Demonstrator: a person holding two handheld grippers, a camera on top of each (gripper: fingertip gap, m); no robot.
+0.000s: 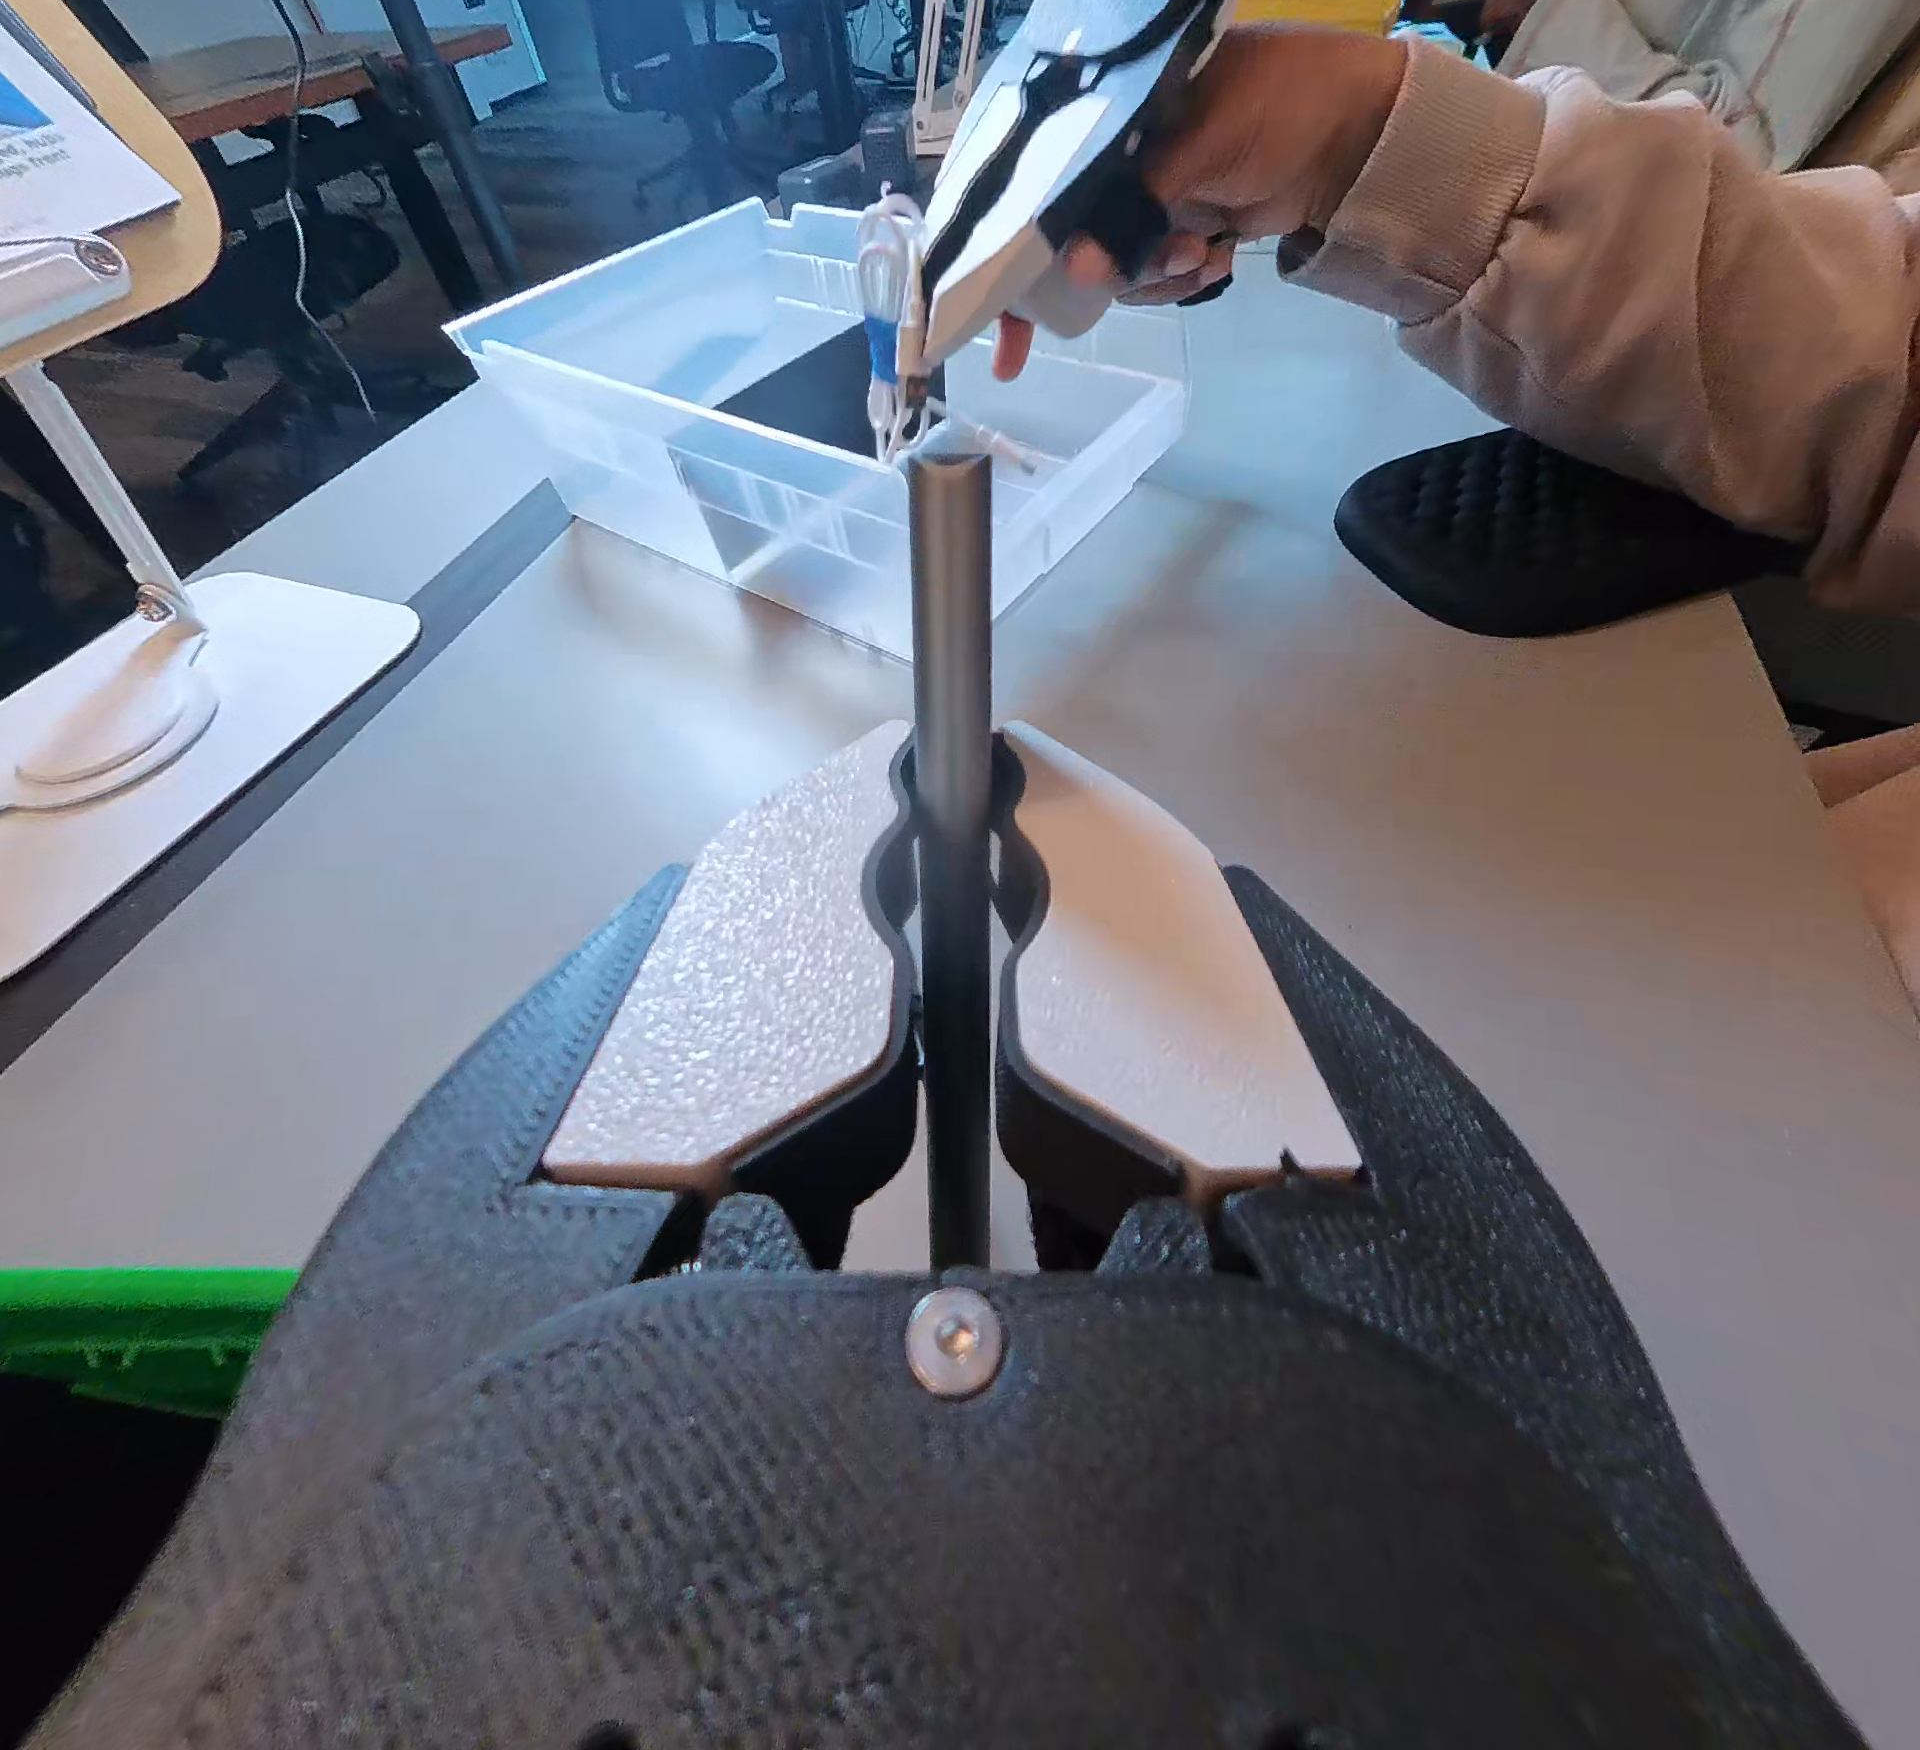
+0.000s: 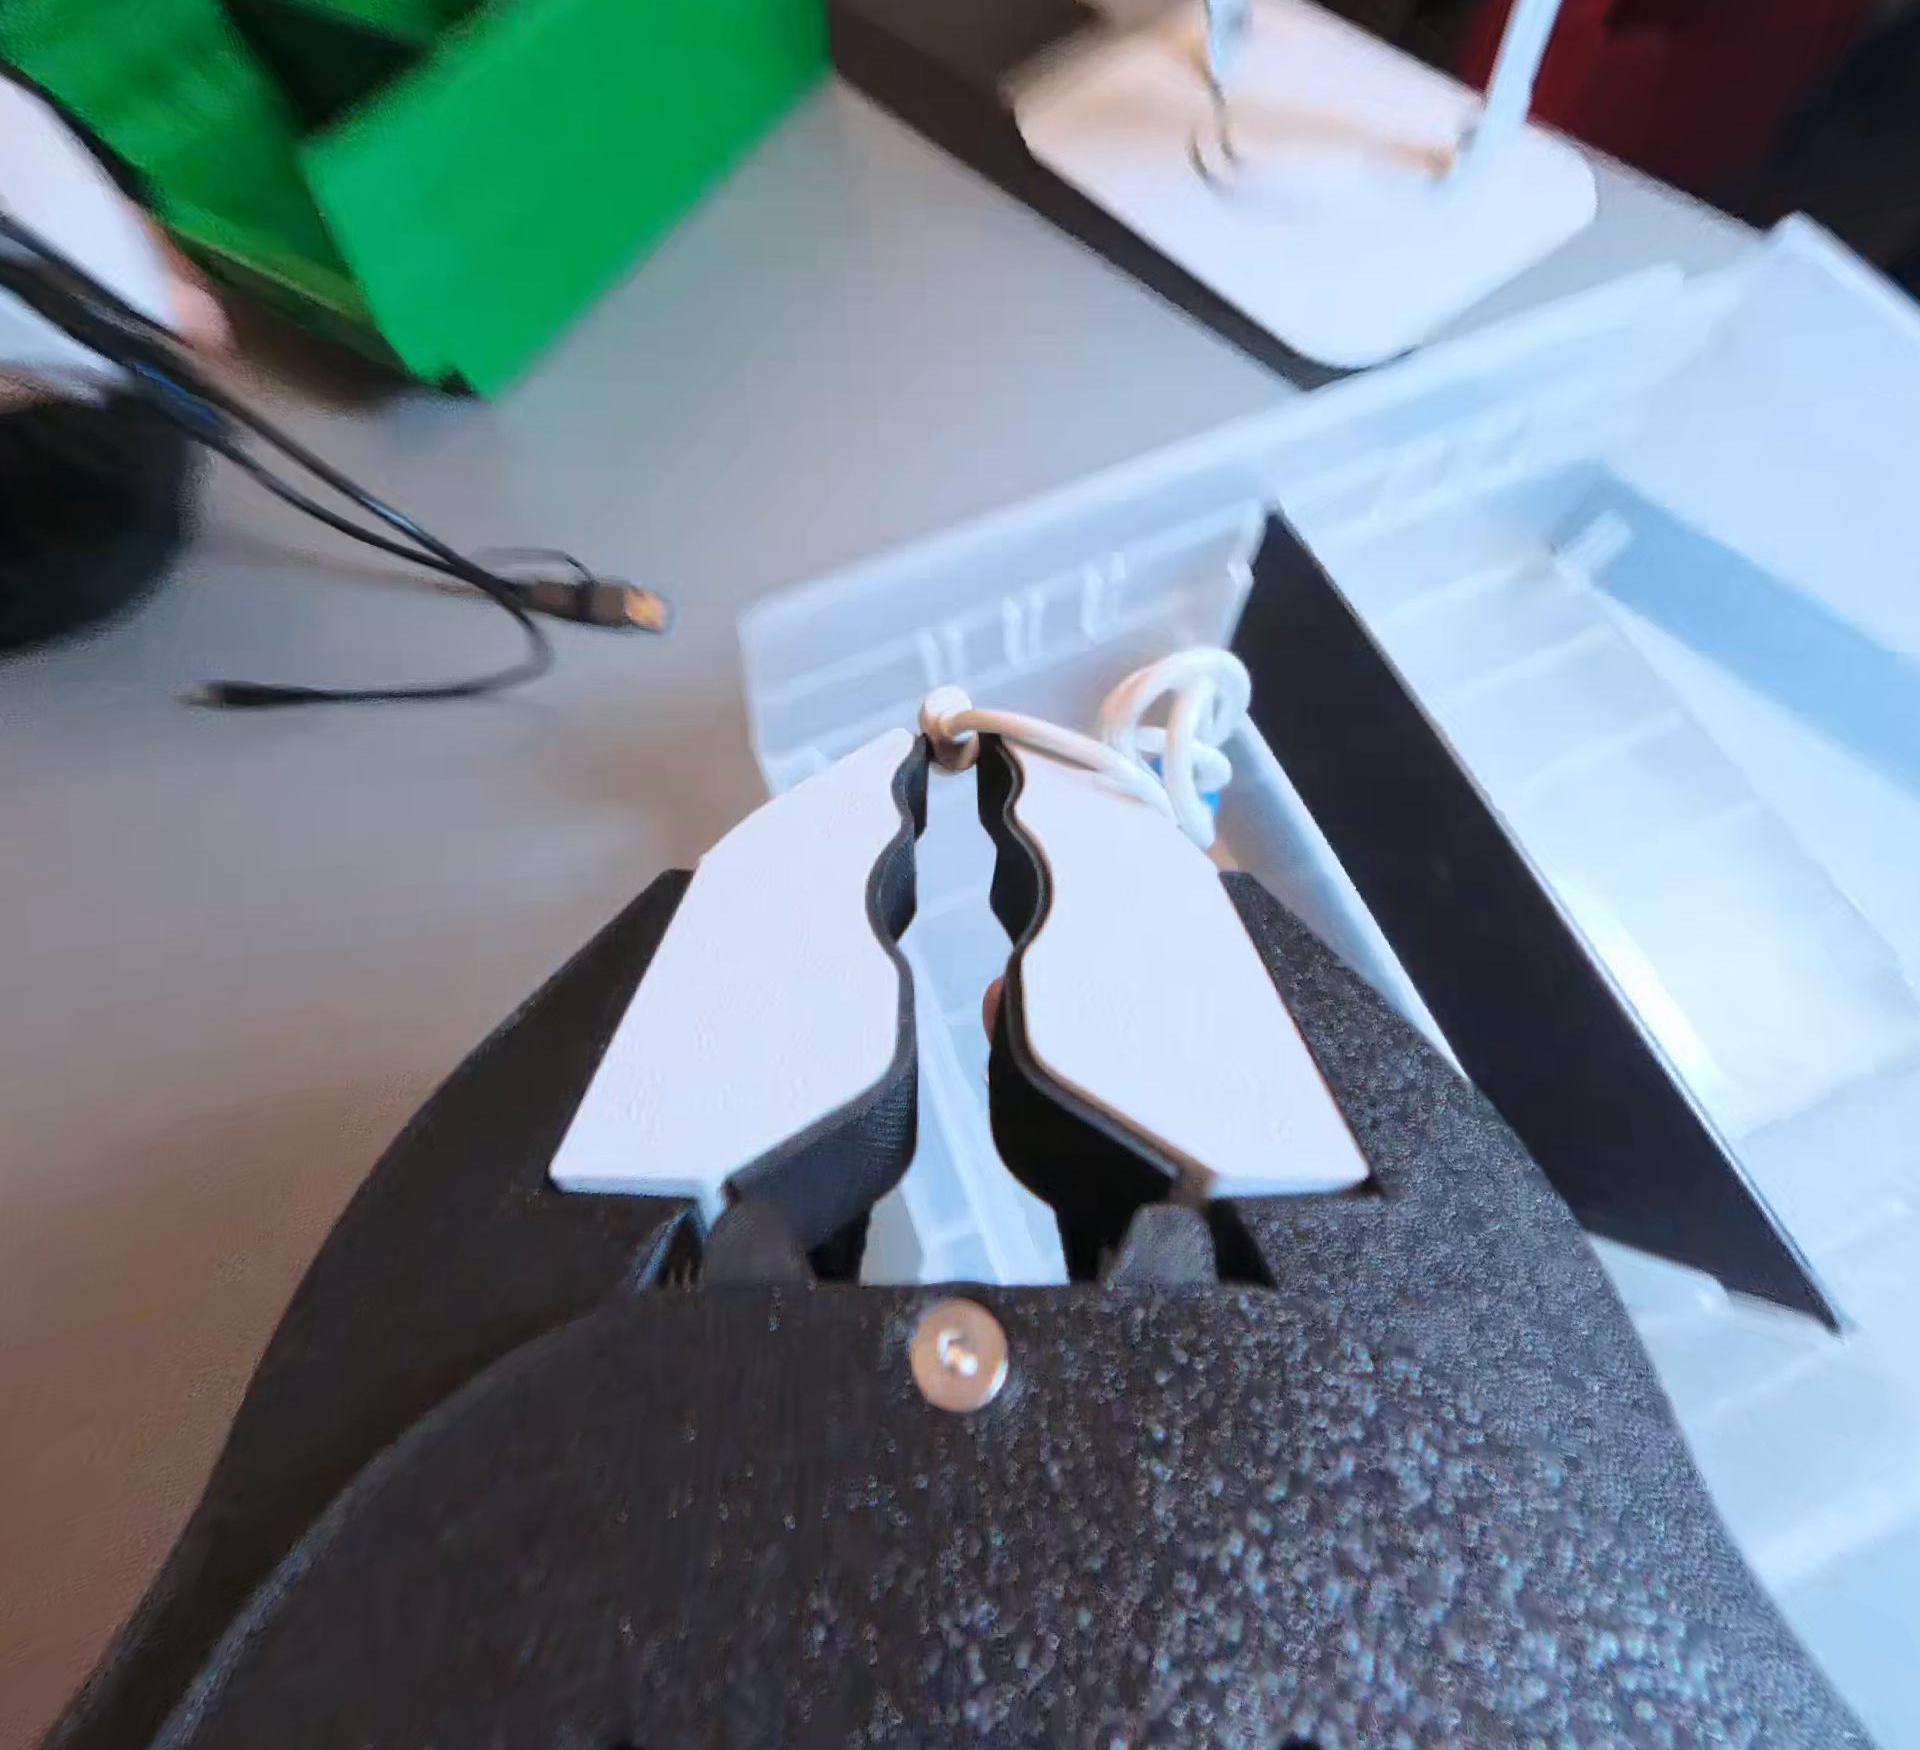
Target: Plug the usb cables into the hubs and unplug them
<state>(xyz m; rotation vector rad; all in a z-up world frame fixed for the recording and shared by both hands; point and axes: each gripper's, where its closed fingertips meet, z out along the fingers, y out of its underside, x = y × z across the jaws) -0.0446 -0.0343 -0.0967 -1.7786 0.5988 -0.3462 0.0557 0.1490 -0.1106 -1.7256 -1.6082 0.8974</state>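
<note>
Both grippers pinch: left gripper [image 1: 954, 765] a dark hub [image 1: 948, 661], right gripper [image 2: 951, 744] a white cable [image 2: 1164, 734].

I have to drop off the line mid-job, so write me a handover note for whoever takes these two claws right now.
Left claw: shut on the grey hub, held upright over the table.
Right claw: shut on the white cable at its plug; the tied coil hangs beside the tips, over the clear bin.
The plug sits just off the hub's top end and does not look inserted.
Black cables lie on the table, ends free.
Left to do: seat the plug, pull it out, probably repeat with the others.
</note>
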